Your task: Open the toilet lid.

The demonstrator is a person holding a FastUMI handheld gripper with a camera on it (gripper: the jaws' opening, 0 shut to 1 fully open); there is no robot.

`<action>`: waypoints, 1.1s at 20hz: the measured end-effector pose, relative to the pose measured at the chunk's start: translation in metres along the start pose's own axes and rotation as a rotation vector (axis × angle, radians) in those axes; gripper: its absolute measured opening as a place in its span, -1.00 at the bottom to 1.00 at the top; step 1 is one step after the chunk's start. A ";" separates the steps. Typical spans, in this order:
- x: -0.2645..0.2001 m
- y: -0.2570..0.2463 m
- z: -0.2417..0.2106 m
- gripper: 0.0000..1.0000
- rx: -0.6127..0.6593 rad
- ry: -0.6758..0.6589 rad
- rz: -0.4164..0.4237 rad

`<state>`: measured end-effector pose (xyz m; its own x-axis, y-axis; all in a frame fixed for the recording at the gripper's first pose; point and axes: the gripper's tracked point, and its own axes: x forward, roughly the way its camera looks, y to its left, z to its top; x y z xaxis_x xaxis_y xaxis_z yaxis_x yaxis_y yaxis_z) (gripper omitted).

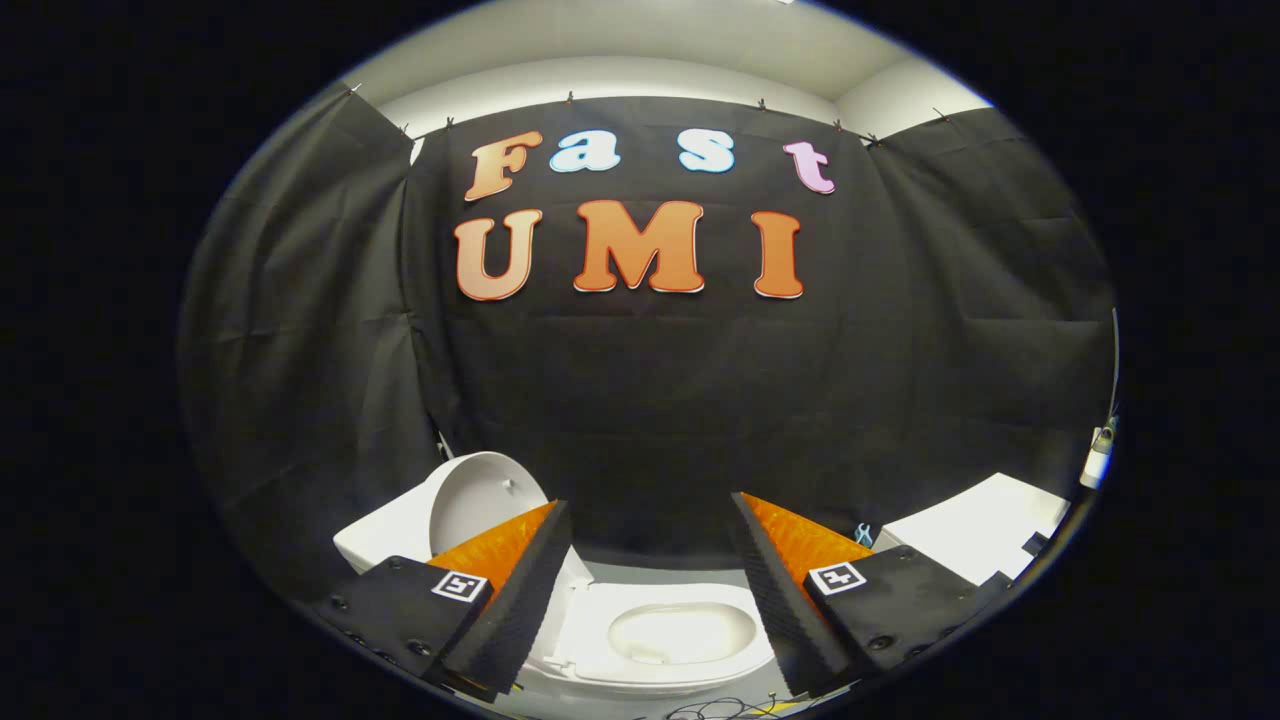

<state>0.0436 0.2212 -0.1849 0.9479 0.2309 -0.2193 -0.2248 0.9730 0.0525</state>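
A white toilet [600, 650] stands below and ahead of my fingers, its bowl [682, 632] showing between them. The lid [480, 500] is raised upright, leaning back toward the tank [375, 535] behind my left finger. My gripper [650, 520] is open, held above the toilet with nothing between its fingers. The left finger [520, 580] partly covers the lid's lower edge; the right finger [775, 585] is to the right of the bowl.
A white box-like object [975, 535] sits beyond the right finger against the black cloth wall [650, 400]. Dark cables [715, 708] lie on the floor in front of the toilet. A small white device [1100, 455] hangs at the far right.
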 end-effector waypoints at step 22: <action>-0.016 -0.090 0.052 1.00 -0.003 -0.067 -0.092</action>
<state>0.0605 0.1303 -0.1351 0.9776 0.1396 -0.1576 -0.1362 0.9902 0.0321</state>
